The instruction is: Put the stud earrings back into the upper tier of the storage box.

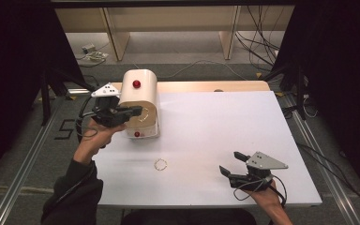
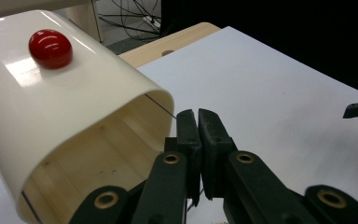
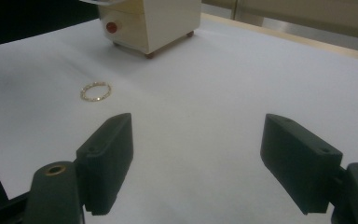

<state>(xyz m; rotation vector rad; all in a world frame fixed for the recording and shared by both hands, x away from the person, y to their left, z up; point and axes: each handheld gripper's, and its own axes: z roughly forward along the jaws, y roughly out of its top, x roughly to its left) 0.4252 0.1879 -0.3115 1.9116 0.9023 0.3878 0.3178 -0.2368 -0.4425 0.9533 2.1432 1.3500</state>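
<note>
While your two hands sit well apart on the white table (image 1: 225, 126), here is how things stand.

Left gripper (image 1: 133, 111): you hold it at the mouth of the cream box (image 1: 140, 101), its tips at the front edge of the raised, rounded lid (image 2: 65, 93). In the left gripper view the two black jaws are pressed together — no gap shows between the pads. Whether the thin dark line at the lid's edge is caught between them, you cannot tell.

Box: it stands at the far left of the table, just beside the wooden strip along the far edge. One red knob (image 1: 136, 84) sits on top of the lid, a second red knob (image 1: 136, 134) on the lower front panel.

Right gripper (image 1: 231, 162): your right hand rests it near the front right of the table. In the right gripper view the jaws stand wide apart with nothing between them — bare table shows through the gap.

Bracelet (image 1: 161, 164): a small gold beaded ring lying flat on the table, in front of the box and to the left of the right gripper, touching neither.
</note>
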